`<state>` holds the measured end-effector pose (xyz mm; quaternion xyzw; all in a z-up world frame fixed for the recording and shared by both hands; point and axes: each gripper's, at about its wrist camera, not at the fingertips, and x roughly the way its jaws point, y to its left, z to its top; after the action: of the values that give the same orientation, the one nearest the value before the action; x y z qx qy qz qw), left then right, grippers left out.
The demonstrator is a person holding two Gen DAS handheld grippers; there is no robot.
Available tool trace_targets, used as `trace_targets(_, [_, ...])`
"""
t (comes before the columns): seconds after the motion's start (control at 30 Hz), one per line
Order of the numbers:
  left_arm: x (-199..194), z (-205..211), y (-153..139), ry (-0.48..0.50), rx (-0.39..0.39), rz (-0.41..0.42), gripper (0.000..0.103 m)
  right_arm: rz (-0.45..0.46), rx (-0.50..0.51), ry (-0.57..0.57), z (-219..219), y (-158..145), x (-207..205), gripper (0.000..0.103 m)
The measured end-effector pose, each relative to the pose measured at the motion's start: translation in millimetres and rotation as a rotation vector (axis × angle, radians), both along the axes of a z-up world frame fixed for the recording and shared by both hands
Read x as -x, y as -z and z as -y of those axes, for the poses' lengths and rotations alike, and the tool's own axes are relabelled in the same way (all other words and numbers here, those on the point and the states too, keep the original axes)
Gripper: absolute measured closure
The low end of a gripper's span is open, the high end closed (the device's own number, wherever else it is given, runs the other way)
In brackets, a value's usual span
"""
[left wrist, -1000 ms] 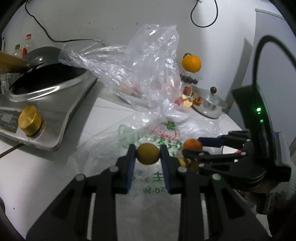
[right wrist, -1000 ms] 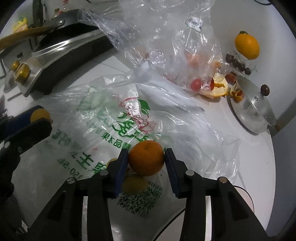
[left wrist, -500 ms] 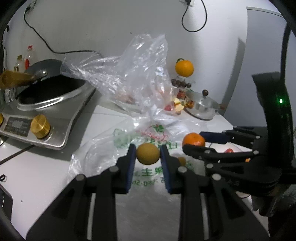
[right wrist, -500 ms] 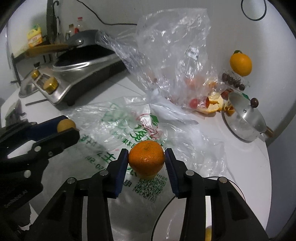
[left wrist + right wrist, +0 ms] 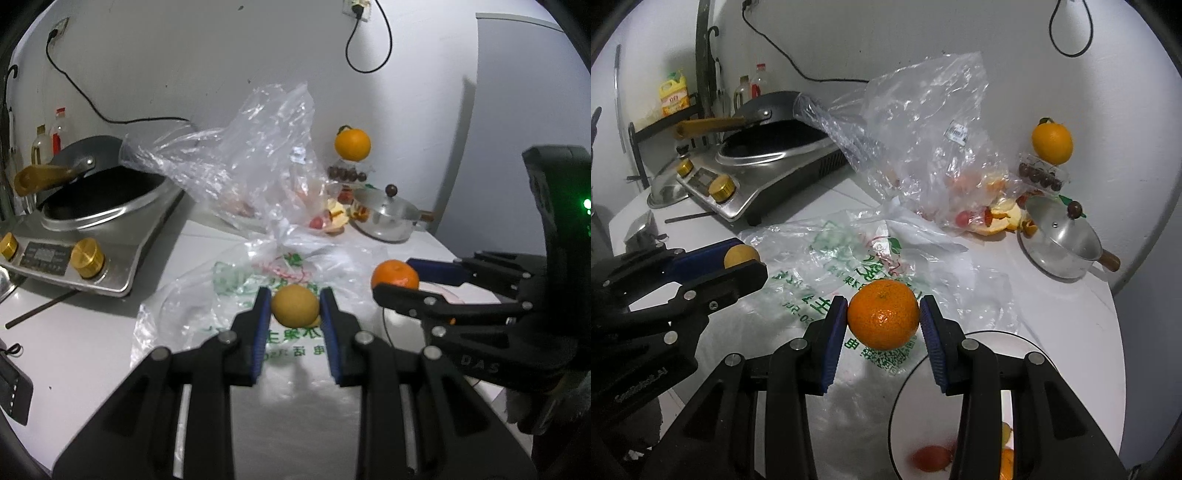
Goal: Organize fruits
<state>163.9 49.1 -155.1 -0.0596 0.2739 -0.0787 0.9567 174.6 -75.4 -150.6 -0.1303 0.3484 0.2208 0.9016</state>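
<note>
Green Chinese characters run across the flat clear plastic bag with green print (image 5: 849,273), with a black QR code patch just under the right gripper's fruit, though none of it reads clearly; the yellow bottle with a red label (image 5: 673,99) on the far left shelf carries writing too small to make out, and a small white sticker sits high on the crumpled clear plastic bag (image 5: 923,147) standing farther back. Room is tight on the white countertop (image 5: 1067,317): its right edge curves away just beyond the lidded steel saucepan (image 5: 1060,240), the steel induction cooker with brass knobs (image 5: 88,236) and its black wok fill the far left, and the bags cover the middle, leaving bare surface mainly at the near left and right of the saucepan. A round white plate (image 5: 993,350) lies at the near right, under the right gripper, with a red fruit and some orange pieces blurred on it. The left gripper (image 5: 295,306) has its blue pads pinching a dull yellow-brown round fruit (image 5: 294,305) lifted above the printed bag. The right gripper (image 5: 883,315) clamps a bright orange mandarin (image 5: 883,314) between its pads, above the plate's far rim. A large orange with a stem (image 5: 1052,142) perches on a clear box of dark round fruits against the far wall.
</note>
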Motion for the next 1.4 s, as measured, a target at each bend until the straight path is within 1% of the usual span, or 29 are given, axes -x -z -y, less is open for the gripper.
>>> trace_targets(0.43, [13.0, 30.1, -11.7, 0.014, -0.047, 0.015, 0.076, 0.036, -0.045, 0.007, 28.5, -10.4, 18.9, 0.060])
trace_targets(0.87, [7.9, 74.8, -17.0, 0.051, -0.097, 0.010, 0.076, 0.051, -0.095, 0.045, 75.9, -11.7, 25.3, 0.060])
trace_targets(1.17, [-4.2, 105.6, -12.2, 0.084, -0.128, -0.018, 0.076, 0.055, -0.126, 0.084, 112.5, -7.7, 21.3, 0.060])
trace_targets(1.4, [-15.5, 127.5, -4.4, 0.106, -0.153, -0.050, 0.076, 0.040, -0.149, 0.100, 135.9, 3.9, 16.1, 0.060])
